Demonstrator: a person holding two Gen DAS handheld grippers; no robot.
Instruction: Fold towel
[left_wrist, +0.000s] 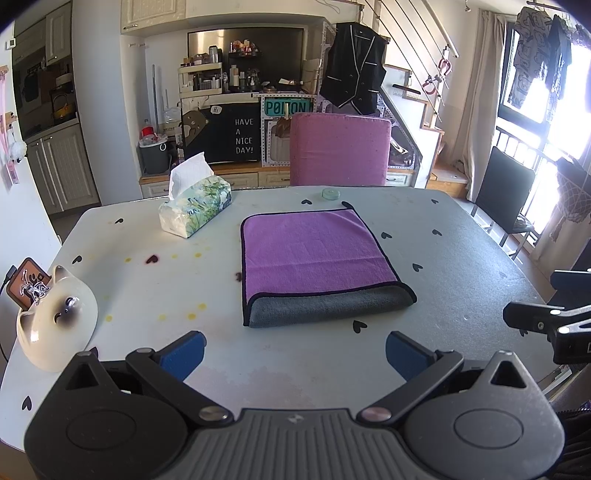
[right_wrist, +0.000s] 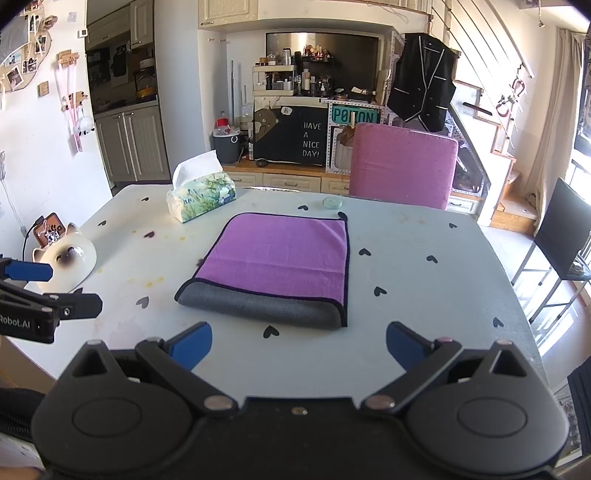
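A purple towel (left_wrist: 314, 251) with a dark hem and a grey underside lies folded over on the white table (left_wrist: 461, 258); its grey fold edge faces me. It also shows in the right wrist view (right_wrist: 280, 254). My left gripper (left_wrist: 295, 350) is open and empty, held back from the towel's near edge. My right gripper (right_wrist: 299, 343) is open and empty, also just short of the near edge. The right gripper shows at the right edge of the left wrist view (left_wrist: 546, 321), and the left gripper at the left edge of the right wrist view (right_wrist: 44, 288).
A tissue box (left_wrist: 195, 210) stands at the far left of the towel. A cat-shaped ceramic holder (left_wrist: 55, 317) sits at the table's left edge. A small round lid (left_wrist: 330, 193) lies at the far edge. A pink chair (left_wrist: 340, 151) stands behind the table.
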